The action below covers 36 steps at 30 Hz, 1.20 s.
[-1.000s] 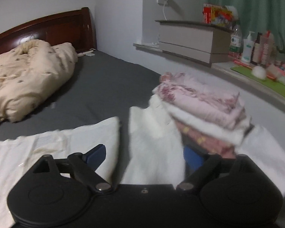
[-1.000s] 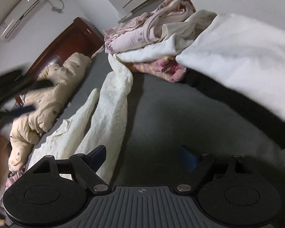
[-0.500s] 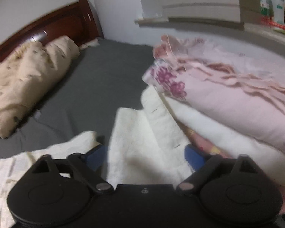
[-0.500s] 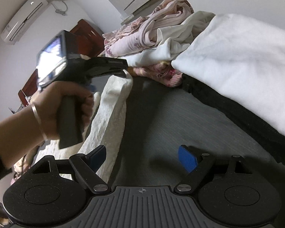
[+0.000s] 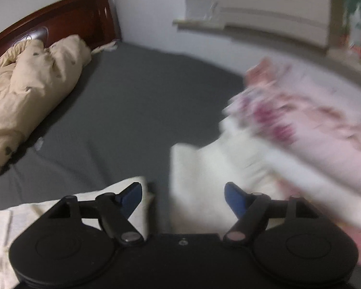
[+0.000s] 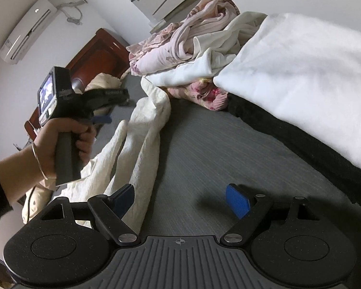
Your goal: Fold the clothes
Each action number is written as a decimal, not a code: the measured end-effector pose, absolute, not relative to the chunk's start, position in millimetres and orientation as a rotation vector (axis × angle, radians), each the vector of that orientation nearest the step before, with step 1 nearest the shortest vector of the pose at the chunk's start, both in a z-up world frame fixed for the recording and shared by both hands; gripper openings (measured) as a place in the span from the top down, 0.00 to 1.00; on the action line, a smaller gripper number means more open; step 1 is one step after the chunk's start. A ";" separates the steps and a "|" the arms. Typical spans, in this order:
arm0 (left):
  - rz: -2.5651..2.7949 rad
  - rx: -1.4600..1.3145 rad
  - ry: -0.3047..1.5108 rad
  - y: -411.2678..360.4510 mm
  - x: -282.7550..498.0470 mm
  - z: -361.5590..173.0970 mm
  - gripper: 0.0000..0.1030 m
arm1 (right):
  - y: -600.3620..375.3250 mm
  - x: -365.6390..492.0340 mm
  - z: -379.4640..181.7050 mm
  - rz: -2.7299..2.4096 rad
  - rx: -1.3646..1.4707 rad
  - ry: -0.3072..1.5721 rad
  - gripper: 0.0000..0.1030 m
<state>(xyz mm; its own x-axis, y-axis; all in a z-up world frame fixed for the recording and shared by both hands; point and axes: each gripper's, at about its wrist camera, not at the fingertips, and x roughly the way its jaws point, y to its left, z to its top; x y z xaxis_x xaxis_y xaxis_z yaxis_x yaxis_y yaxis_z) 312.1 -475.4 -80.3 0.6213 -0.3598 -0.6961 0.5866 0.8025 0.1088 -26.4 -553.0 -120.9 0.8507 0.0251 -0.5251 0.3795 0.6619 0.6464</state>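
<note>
A grey bed (image 6: 204,149) is covered by a long cream garment (image 6: 142,134), laid lengthwise beside a pile of pink and white clothes (image 6: 192,48). The left gripper (image 5: 183,197) is held over the garment's far end, jaws apart and empty. The right gripper (image 6: 180,198) is held wide over bare sheet beside the garment.

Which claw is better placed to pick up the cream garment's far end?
Left, probably. The left claw is open right over the cream garment, whereas the right claw hangs mostly over bare grey sheet.
</note>
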 end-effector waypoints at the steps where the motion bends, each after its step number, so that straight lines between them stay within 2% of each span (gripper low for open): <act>1: -0.548 0.353 0.729 -474.5 315.7 -83.1 0.28 | -552.8 -26.4 -120.9 -0.212 0.832 0.530 0.19; 5: -0.563 0.321 0.791 -477.5 321.9 -97.5 0.28 | -552.6 -27.8 -121.0 -0.213 0.829 0.528 0.19; 7: -0.579 0.310 0.817 -482.3 321.2 -104.7 0.32 | -552.8 -26.7 -121.5 -0.211 0.823 0.528 0.19; 8: -0.587 0.307 0.825 -484.8 320.0 -107.9 0.45 | -552.8 -25.9 -121.9 -0.211 0.820 0.527 0.19; 9: -0.598 0.298 0.830 -486.7 318.5 -109.7 0.64 | -552.8 -25.0 -122.3 -0.212 0.818 0.525 0.19; 10: -0.606 0.281 0.830 -487.4 316.5 -108.9 0.70 | -552.7 -23.7 -122.7 -0.214 0.815 0.525 0.19; 11: -0.609 0.265 0.827 -487.4 314.8 -105.7 0.86 | -552.3 -22.1 -122.8 -0.218 0.811 0.525 0.19; 12: -0.616 0.250 0.829 -486.6 313.4 -101.3 0.90 | -551.6 -20.3 -122.7 -0.222 0.805 0.526 0.19; 14: -0.637 0.215 0.812 -479.4 307.0 -86.1 0.91 | -550.4 -17.0 -122.4 -0.229 0.795 0.528 0.18; 16: -0.674 0.172 0.788 -467.4 298.6 -63.3 0.91 | -549.4 -14.4 -122.1 -0.229 0.796 0.528 0.14; 19: -0.762 0.107 0.729 -438.8 275.0 -15.0 0.91 | -547.1 -10.7 -122.5 -0.238 0.790 0.529 0.13; 28: -0.980 -0.105 0.485 -287.3 179.7 113.8 0.91 | -534.7 -14.5 -123.2 -0.244 0.752 0.532 0.13; 32: -0.990 -0.067 0.403 -213.9 142.6 139.6 0.90 | -525.3 -17.0 -121.3 -0.153 0.791 0.523 0.13; 36: -0.884 -0.104 0.407 -136.4 120.8 139.0 0.90 | -501.1 -15.0 -117.4 0.164 0.890 0.482 0.13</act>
<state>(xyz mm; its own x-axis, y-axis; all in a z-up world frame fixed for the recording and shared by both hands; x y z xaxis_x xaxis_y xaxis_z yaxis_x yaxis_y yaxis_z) 120.8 -136.4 139.0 0.5630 -0.7689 -0.3029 0.7298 0.6346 -0.2543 -15.0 -501.1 -117.4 0.8814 0.3331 -0.3348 0.0595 0.6248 0.7785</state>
